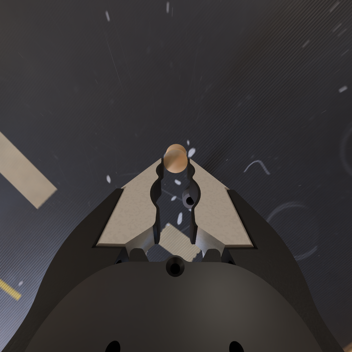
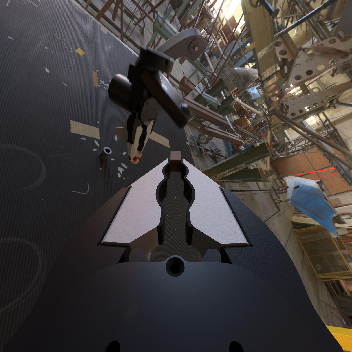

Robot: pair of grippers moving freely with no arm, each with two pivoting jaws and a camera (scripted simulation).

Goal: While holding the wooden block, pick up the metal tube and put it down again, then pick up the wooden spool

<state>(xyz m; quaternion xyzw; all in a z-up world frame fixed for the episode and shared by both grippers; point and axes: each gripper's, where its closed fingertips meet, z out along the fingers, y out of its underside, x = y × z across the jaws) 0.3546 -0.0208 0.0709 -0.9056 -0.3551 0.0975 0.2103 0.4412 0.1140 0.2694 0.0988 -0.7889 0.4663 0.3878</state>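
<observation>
Above dark mat near table's far edge: left gripper (image 2: 135, 159) tilted down, clamps wooden spool (image 1: 175, 161); right gripper (image 2: 175, 164) grips wooden block (image 2: 175, 162). Metal tube (image 2: 105, 153) upright on mat (image 2: 38, 114); cluttered workshop beyond.

The pale round wooden spool (image 1: 175, 161) is seen end-on at the left fingertips; its middle is hidden behind the near flange. The short dark grey metal tube (image 1: 188, 199) is partly covered by the right-hand finger. The dark brown wooden block (image 2: 175, 161) between the right fingertips is largely concealed by them.
</observation>
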